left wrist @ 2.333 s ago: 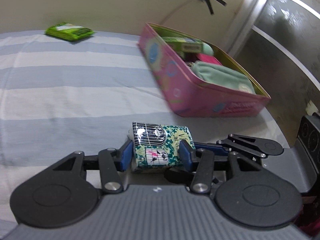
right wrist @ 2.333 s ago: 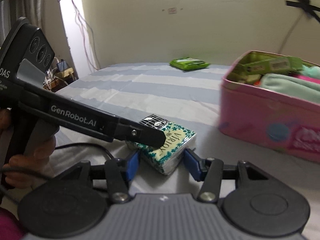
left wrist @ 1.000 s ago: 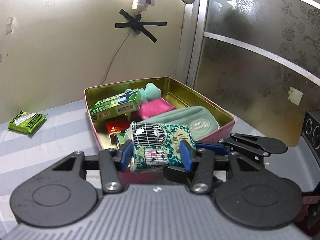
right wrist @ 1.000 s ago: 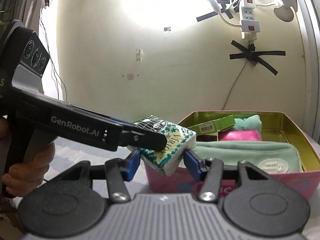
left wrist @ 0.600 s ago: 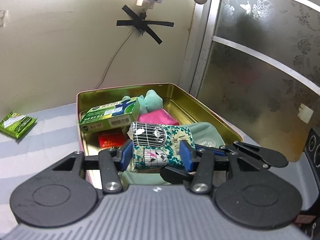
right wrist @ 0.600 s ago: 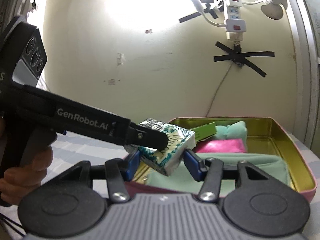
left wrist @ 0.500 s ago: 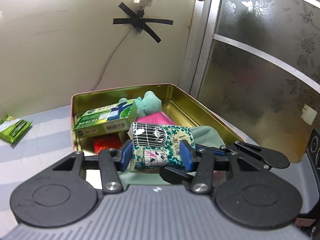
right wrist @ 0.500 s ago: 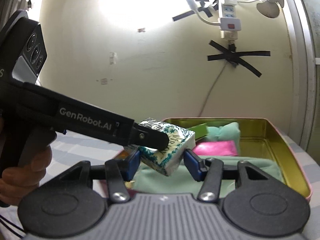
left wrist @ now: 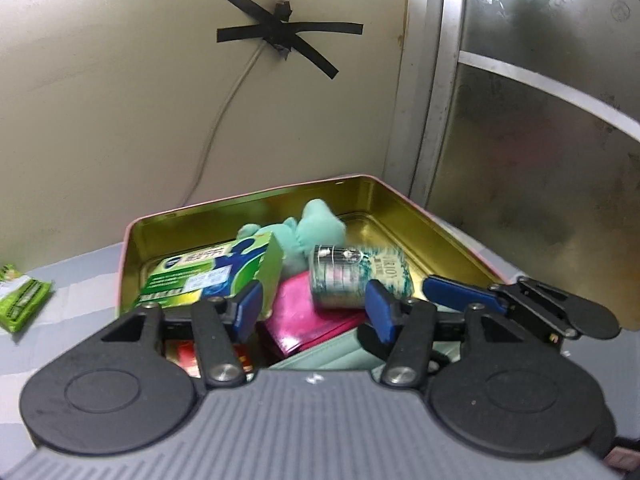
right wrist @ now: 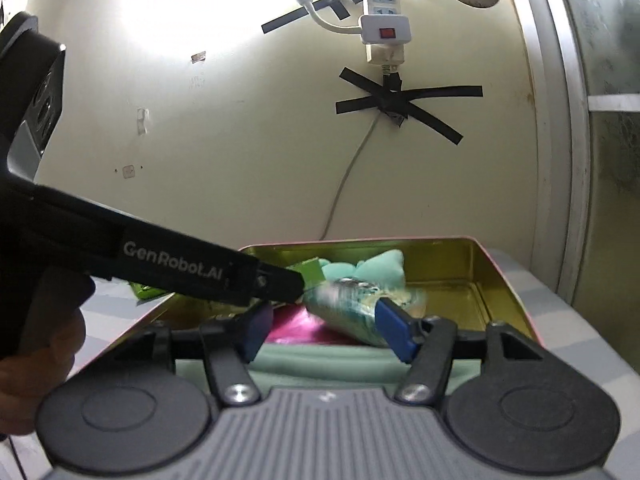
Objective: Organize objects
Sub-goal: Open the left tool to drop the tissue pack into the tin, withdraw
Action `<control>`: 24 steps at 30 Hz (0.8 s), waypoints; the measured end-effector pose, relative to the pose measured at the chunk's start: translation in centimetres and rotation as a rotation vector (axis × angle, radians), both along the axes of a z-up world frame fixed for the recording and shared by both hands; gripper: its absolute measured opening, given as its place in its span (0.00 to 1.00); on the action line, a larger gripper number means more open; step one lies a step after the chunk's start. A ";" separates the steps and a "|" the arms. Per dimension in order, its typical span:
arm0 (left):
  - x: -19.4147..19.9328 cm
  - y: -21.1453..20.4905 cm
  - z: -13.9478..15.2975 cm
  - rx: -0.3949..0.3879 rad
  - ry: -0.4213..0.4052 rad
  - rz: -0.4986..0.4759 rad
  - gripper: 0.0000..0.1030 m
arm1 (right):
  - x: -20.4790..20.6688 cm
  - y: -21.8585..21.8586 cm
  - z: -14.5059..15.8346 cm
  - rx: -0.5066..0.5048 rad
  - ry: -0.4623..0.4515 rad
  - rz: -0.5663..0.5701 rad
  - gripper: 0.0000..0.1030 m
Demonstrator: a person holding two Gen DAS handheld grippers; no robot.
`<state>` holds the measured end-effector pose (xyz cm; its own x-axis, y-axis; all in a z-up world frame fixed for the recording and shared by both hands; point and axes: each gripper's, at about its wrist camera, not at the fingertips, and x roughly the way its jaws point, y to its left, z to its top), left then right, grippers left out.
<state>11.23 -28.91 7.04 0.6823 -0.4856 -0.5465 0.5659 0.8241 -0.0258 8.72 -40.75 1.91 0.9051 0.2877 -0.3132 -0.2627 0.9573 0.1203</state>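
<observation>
Tin [left wrist: 248, 204] is sitting on the striped bed [left wrist: 60, 276], hard against the far wall, mostly full: green box [left wrist: 212, 276] at its left, mint plush [left wrist: 316, 228] at the far end, pink pack [left wrist: 304, 320] in the middle, mint pouch [right wrist: 320, 364] along the near edge.

Tissue pack [left wrist: 360, 280] is now lying inside the tin, on the pink pack and just in front of the plush, blurred in both views, so probably dropping or settling. Long axis is running roughly left-right across the tin, tilted a bit in the right wrist view [right wrist: 352, 304].

Both claws have just been opening. Left gripper [left wrist: 314, 312] is standing open, pads clear of the pack; the pack is lying just beyond and slightly right of the gap, not between the pads. Right gripper [right wrist: 328, 332] is also open. Its right pad is overlapping the pack's near end in that view, but I cannot tell if it is touching; no squeeze showing, so reading it as released.

Both grippers are hovering over the tin's near edge, pointing moderately down into it. The left one is crossing in from the left in front of the right one's camera, its far finger tip just beside the pack. A hand [right wrist: 36, 364] is gripping its handle at the lower left.

Judgement: the drop into the tin looks done. The next move should be a straight pull-back of both claws; the risk is a pad snagging the pack or the pouch.

Green packet [left wrist: 20, 300] is lying on the bed well left of the tin, nearer the left gripper.
</observation>
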 end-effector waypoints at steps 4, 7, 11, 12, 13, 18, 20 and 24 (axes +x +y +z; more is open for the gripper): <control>-1.0 0.6 -0.4 0.032 0.004 0.016 0.57 | -1.8 -0.1 -0.5 0.033 0.006 0.001 0.57; -1.9 1.3 -0.5 0.043 0.001 0.033 0.57 | -3.0 -0.3 -0.2 0.066 0.008 -0.009 0.57; -3.0 2.5 -0.5 0.035 0.010 0.051 0.57 | -5.0 -0.4 0.1 0.096 0.009 -0.021 0.57; -3.4 2.8 -0.5 0.037 0.007 0.054 0.57 | -5.4 -0.5 0.2 0.103 0.009 -0.024 0.57; -3.8 3.1 -0.5 0.038 0.003 0.057 0.57 | -5.8 -0.5 0.3 0.112 0.009 -0.027 0.57; -5.3 4.8 -0.8 0.041 -0.005 0.076 0.57 | -7.4 -0.7 0.3 0.197 0.035 -0.037 0.57; -5.7 5.5 -1.1 0.042 -0.005 0.087 0.57 | -7.8 -0.5 0.1 0.222 0.052 -0.031 0.58; -6.2 7.2 -1.4 0.040 -0.009 0.117 0.57 | -8.2 0.4 0.1 0.235 0.081 -0.017 0.58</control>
<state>5.02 -21.72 5.68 0.7379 -0.3805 -0.5574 0.4659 0.8847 0.0128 0.52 -40.36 1.96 0.8853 0.3459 -0.3108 -0.2269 0.9047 0.3606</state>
